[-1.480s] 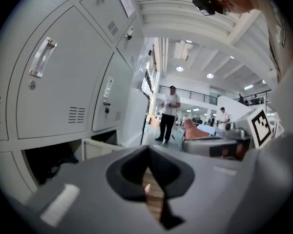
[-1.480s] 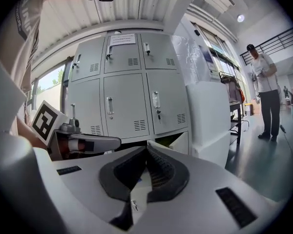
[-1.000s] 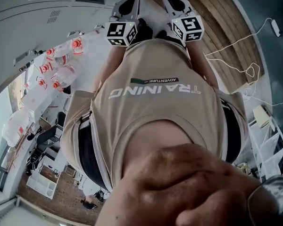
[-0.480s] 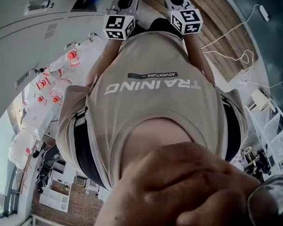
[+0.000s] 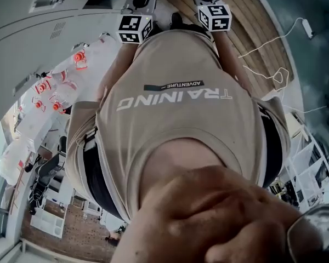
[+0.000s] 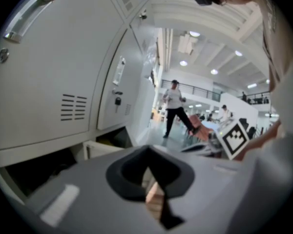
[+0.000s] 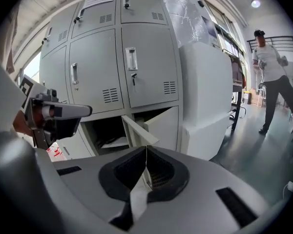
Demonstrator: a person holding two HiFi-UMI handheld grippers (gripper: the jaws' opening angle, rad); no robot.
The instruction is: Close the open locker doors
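**Lockers** point(image 7: 122, 57): a grey bank filling the upper left and centre of the right gripper view. The upper doors are shut and have slotted vents and handles, with a key point(image 7: 133, 78) hanging in one lock. A paper label point(image 7: 98, 0) sits on a top door, its print too small to read.

**Open locker doors** point(image 7: 158, 126): two in the bottom row, standing ajar just above the jaws, beside a dark open compartment point(image 7: 105, 130).

**Left gripper** point(image 6: 150, 182): jaws together with nothing between them, and a sliver of wooden floor shows through lower down. Locker fronts fill the left of its frame, and a lower compartment point(image 6: 34, 172) is open at lower left.

**Right gripper** point(image 7: 145, 172): jaws together and empty, pointed toward the open bottom row.

**Marker cubes**: at top centre of the head view are the left marker cube point(image 5: 134, 28) and the right marker cube point(image 5: 215, 16).

**Shirt** point(image 5: 175, 141): beige, filling the middle of the head view. It is printed "TRAINING" with a smaller "ADVENTURE", and both read upside down in the frame.

**Sundries**
- Bagged bottles with red caps point(image 5: 60, 86) at the left of the head view.
- White cables point(image 5: 274, 73) on the wooden floor point(image 5: 247, 21) at the right of the head view.
- A plastic-wrapped white unit point(image 7: 205, 96) just right of the lockers.
- A person point(image 7: 271, 82) at the far right of the right gripper view.
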